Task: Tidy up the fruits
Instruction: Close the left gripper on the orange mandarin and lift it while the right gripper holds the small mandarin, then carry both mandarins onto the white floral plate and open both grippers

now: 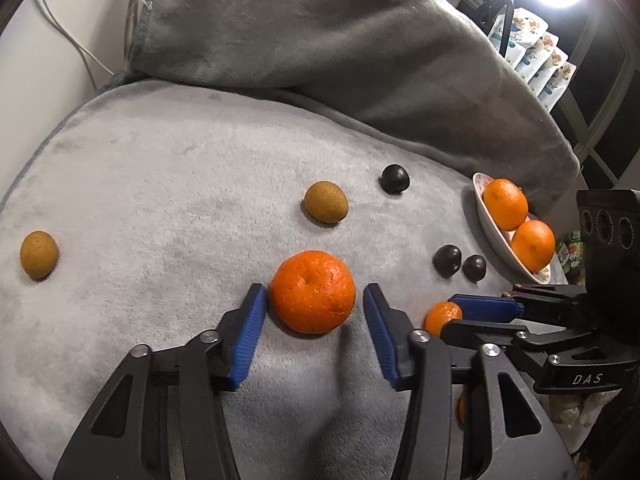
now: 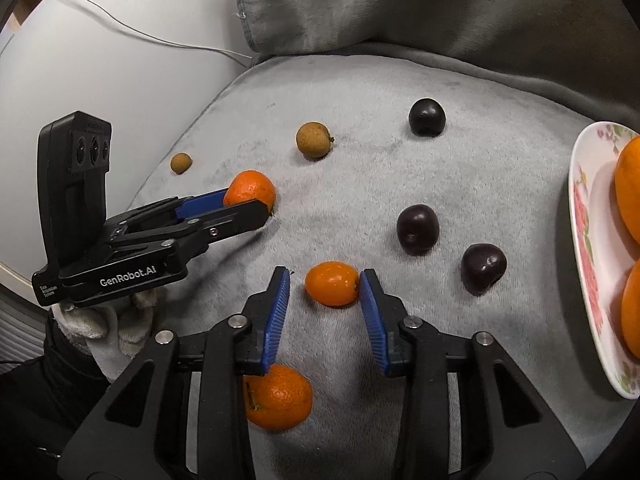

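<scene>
My left gripper [image 1: 315, 300] is open around a large tangerine [image 1: 313, 292] that lies on the grey blanket; the left pad nearly touches it, the right pad stands apart. The same tangerine [image 2: 251, 189] shows in the right wrist view between the left gripper's fingers. My right gripper [image 2: 325, 282] is open around a small tangerine [image 2: 332, 283]; its right pad touches the fruit. Another tangerine [image 2: 278, 397] lies under the right gripper's left finger. A floral dish [image 2: 588, 216] at the right holds two oranges [image 1: 505, 204].
Three dark plums [image 2: 417, 229] [image 2: 482, 267] [image 2: 427, 116] and two brown fruits [image 2: 313, 139] [image 2: 181, 163] lie scattered on the blanket [image 1: 160, 184]. A grey pillow [image 1: 304, 28] rises behind. White cables run along the wall at the left.
</scene>
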`<move>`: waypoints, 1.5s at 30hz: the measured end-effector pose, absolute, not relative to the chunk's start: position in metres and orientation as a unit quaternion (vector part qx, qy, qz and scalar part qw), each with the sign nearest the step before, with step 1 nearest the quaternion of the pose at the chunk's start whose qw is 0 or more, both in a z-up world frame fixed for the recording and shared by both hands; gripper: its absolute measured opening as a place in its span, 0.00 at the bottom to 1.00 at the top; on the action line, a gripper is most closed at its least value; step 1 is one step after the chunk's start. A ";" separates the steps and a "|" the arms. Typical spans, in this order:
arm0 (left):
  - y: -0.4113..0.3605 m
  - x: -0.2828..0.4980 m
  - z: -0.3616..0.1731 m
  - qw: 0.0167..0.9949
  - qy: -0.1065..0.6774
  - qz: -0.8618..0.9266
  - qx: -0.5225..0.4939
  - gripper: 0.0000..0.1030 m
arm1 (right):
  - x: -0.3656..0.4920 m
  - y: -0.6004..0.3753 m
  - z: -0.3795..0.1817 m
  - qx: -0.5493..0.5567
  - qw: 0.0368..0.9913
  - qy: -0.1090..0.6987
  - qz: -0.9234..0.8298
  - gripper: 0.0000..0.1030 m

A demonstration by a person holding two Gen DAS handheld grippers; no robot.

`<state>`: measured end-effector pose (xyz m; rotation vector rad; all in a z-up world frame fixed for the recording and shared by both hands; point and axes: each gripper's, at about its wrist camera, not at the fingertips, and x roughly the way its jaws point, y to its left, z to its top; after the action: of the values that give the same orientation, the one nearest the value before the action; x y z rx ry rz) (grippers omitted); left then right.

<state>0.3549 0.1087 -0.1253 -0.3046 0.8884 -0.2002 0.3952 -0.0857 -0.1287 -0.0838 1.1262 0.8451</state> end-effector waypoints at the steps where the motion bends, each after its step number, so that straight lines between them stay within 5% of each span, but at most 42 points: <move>1: 0.109 0.355 -0.126 0.887 0.428 -0.095 -0.145 0.41 | 0.395 -0.085 -0.129 -0.042 0.762 0.518 0.387 0.29; 45: 0.036 0.358 -0.070 0.907 0.372 -0.166 -0.111 0.37 | 0.382 -0.221 -0.056 0.063 0.858 0.400 0.315 0.27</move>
<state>0.3580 0.0361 -0.0702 -0.2295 0.7671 -0.3433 0.3818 -0.2205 -0.0558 0.1313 0.8400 0.6620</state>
